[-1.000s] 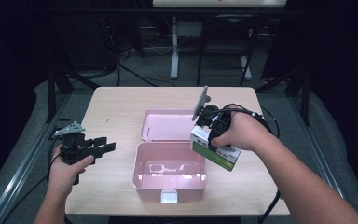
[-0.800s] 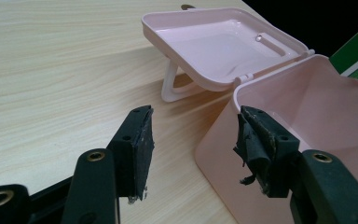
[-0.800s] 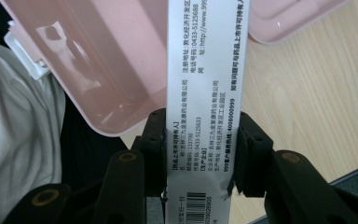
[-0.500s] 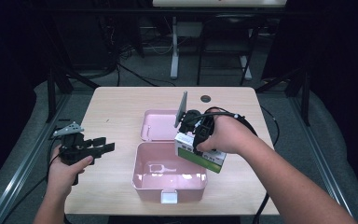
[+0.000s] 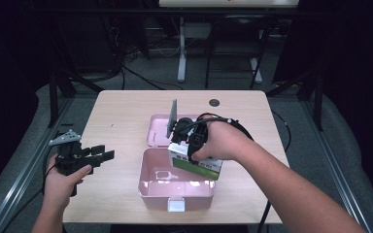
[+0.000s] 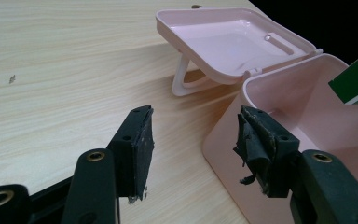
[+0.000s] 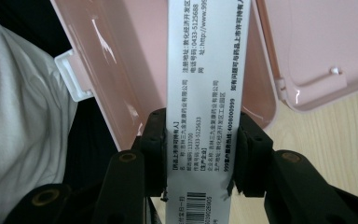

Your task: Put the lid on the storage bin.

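1. The wooden table [image 5: 126, 116] carries a pink box [image 5: 175, 191] near its front edge, its lid [image 5: 158, 131] open flat behind it.
2. The green-and-white carton [image 5: 196, 162] hangs over the box's right rear part, tilted, partly above the hollow.
3. The right gripper [image 7: 196, 154] clamps that carton by its narrow printed side.
4. Left of the box, the left gripper [image 6: 193, 140] is held with jaws spread wide, holding nothing.

Dark room, grey floor [image 5: 291, 121], light wooden table [image 5: 121, 111], metal stands behind.
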The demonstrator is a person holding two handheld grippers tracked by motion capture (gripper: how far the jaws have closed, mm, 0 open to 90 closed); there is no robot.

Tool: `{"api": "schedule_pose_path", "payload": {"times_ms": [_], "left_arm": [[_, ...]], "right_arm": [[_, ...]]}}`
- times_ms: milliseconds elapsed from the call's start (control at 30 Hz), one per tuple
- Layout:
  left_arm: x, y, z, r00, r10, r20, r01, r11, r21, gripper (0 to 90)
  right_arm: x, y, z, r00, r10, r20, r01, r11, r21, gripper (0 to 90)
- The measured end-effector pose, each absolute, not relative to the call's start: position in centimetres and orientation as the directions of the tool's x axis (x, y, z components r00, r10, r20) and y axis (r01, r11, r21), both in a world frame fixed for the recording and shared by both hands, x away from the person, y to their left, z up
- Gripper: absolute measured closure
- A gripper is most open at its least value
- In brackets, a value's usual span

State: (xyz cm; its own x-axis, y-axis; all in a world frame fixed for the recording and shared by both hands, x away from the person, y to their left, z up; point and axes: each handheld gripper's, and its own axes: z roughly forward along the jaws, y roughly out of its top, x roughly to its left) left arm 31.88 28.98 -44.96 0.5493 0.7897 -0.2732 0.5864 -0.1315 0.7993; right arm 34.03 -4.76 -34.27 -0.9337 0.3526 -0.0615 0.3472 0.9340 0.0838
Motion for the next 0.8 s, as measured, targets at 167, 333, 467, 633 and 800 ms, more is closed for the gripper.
{"api": "schedule_pose_path", "payload": {"times_ms": [167,333,467,633,800], "left_arm": [[31.8,29.2,-45.0,0.546,0.792,-0.273,0.586,-0.128,0.8,45.5],[31.8,29.1,-45.0,0.55,0.79,-0.272,0.587,-0.133,0.799,45.4],[31.8,29.1,-45.0,0.549,0.79,-0.272,0.59,-0.136,0.796,45.5],[31.8,29.1,-45.0,0.547,0.792,-0.27,0.587,-0.134,0.798,45.5],[31.8,29.1,-45.0,0.552,0.788,-0.272,0.592,-0.141,0.793,45.5]], "right_arm": [[33.7,-3.7,-34.6,-0.949,0.31,-0.063,0.305,0.949,0.077,61.4],[33.5,-3.2,-34.8,-0.959,0.277,-0.061,0.272,0.959,0.074,61.4],[33.2,-2.9,-35.1,-0.969,0.242,-0.054,0.238,0.969,0.072,61.5],[32.8,-2.7,-35.5,-0.982,0.185,-0.045,0.182,0.981,0.068,61.4],[32.5,-2.7,-35.8,-0.988,0.148,-0.042,0.146,0.987,0.061,61.4]]}}
